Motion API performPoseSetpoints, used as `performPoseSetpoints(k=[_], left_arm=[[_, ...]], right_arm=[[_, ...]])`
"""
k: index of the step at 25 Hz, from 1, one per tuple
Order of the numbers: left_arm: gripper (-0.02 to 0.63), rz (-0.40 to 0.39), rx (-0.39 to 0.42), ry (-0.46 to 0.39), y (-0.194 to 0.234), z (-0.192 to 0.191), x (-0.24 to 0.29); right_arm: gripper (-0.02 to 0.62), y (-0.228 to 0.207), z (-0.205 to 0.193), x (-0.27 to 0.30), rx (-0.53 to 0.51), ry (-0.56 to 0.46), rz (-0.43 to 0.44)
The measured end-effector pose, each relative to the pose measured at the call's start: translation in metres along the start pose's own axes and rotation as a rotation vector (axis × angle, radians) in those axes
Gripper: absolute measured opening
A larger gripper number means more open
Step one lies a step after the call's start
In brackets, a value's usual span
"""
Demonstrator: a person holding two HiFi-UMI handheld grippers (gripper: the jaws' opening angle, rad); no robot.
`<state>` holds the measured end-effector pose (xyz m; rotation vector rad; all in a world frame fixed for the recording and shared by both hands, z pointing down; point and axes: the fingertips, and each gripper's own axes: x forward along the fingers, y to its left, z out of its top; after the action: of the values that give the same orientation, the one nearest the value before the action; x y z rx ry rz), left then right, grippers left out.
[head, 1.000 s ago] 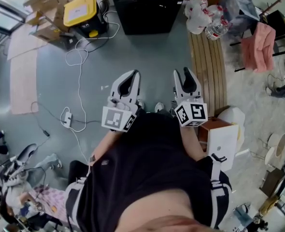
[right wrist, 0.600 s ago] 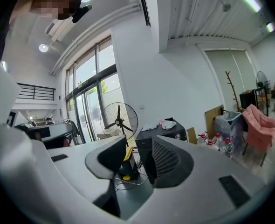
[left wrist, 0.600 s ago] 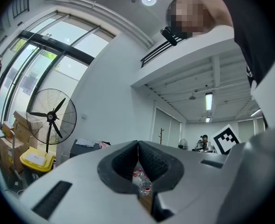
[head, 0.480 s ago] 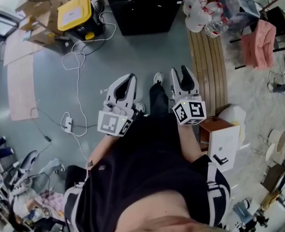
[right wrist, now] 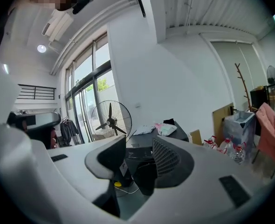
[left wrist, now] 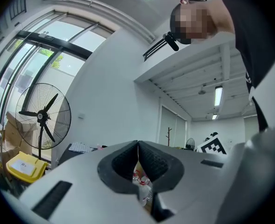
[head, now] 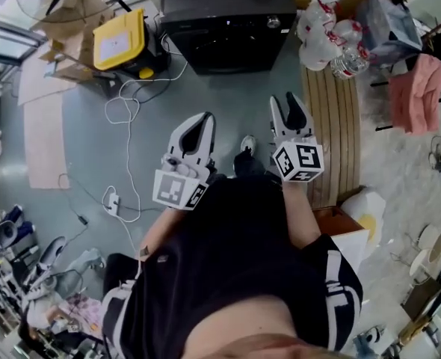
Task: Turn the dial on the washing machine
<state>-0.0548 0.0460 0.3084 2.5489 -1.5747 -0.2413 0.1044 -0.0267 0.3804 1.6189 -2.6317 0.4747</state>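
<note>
The black washing machine (head: 228, 21) stands at the top of the head view, across the grey floor from me, with a small silver dial (head: 273, 22) near its right top corner. Both grippers are held in front of my body, well short of the machine. My left gripper (head: 202, 120) has its tips together with nothing in them. My right gripper (head: 286, 100) stands open with an empty gap. In the right gripper view the machine (right wrist: 144, 154) shows through that gap between the fingers (right wrist: 168, 160). The left gripper view shows the left gripper (left wrist: 138, 143) pointing into the room.
A yellow case (head: 119, 32) and cardboard boxes sit left of the machine. White cables (head: 127, 111) trail over the floor ahead on the left. A slatted wooden bench (head: 327, 126) runs along the right, with packed water bottles (head: 332, 40) at its far end. A standing fan (right wrist: 110, 120) is nearby.
The washing machine has come lower and larger in the head view as I moved toward it. Both grippers keep their pose in front of me.
</note>
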Motion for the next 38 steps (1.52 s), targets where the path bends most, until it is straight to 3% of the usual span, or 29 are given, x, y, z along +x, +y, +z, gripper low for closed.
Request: performPoseSetpoints(k=[5,10,21,28,33,38], left_arm=[[0.021,0.033,0.004,-0.004,0.028,-0.002,0.087],[0.021,0.046,-0.019,0.045,0.059,-0.025,0.151],[0.021,-0.018,-0.032,0.091,0.148,-0.087,0.280],[0.021,-0.053,-0.085,0.129,0.195,-0.144,0.330],[0.021,-0.064,-0.109,0.157,0.216,-0.185,0.351],[0.021,-0.062,-0.126,0.171,0.226,-0.204,0.366]], right_arm=[[0.190,-0.064,0.013,0.099,-0.012,0.032,0.025],[0.210,-0.119,-0.004,0.190,-0.028,0.098,0.001],[0.276,-0.234,-0.128,0.376,-0.006,0.308,-0.108],[0.302,-0.296,-0.213,0.465,0.027,0.415,-0.167],[0.313,-0.322,-0.248,0.504,0.023,0.428,-0.152],[0.313,-0.334,-0.258,0.521,0.005,0.431,-0.156]])
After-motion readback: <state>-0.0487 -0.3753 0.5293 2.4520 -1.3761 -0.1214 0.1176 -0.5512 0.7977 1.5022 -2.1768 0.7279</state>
